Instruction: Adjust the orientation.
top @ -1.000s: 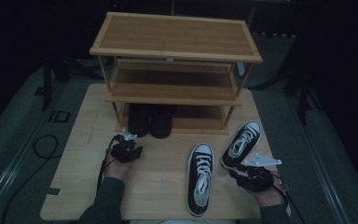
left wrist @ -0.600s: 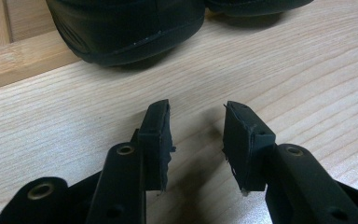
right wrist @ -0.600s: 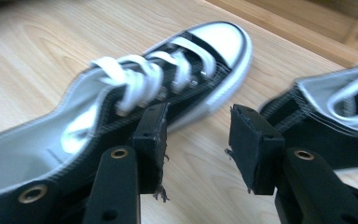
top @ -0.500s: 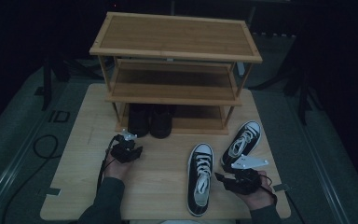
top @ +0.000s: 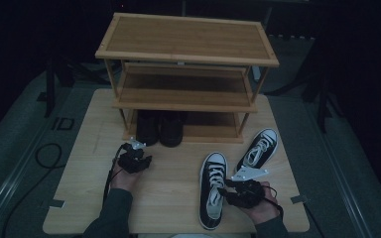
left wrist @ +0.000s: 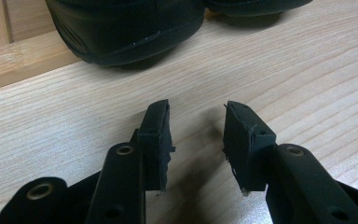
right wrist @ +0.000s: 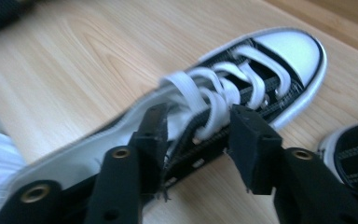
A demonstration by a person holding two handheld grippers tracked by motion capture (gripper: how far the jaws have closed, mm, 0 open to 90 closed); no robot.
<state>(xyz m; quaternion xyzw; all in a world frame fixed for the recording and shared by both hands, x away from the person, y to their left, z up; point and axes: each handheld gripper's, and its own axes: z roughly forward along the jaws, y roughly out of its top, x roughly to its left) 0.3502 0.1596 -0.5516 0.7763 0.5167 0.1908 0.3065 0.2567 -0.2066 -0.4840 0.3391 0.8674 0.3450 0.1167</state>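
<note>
The right gripper point(top: 228, 191) sits low over the nearer black-and-white sneaker point(top: 212, 193), which lies on the wooden counter point(top: 173, 198) toward its right front, toe pointing away from the person. In the right gripper view its fingers point(right wrist: 249, 144) are spread, with the sneaker's side wall and white laces point(right wrist: 214, 100) between them; the pads do not visibly press the canvas. The white toe cap point(right wrist: 291, 49) shows beyond them. No brand mark or lettering on this shoe can be read.

A second sneaker point(top: 259, 148) lies just beside the first, angled to the right, apart from the gripper.

The left gripper point(top: 138, 157) rests on the counter left of centre, its fingers point(left wrist: 156, 135) spread with bare wood between them, pinching nothing. Just ahead of it stands a pair of black shoes point(top: 161, 128) on the lowest level of the 3-tier wooden shoe rack point(top: 186, 57).

On the grey floor mat left of the counter, the letters "ID" point(top: 62, 123) are legible.
</note>
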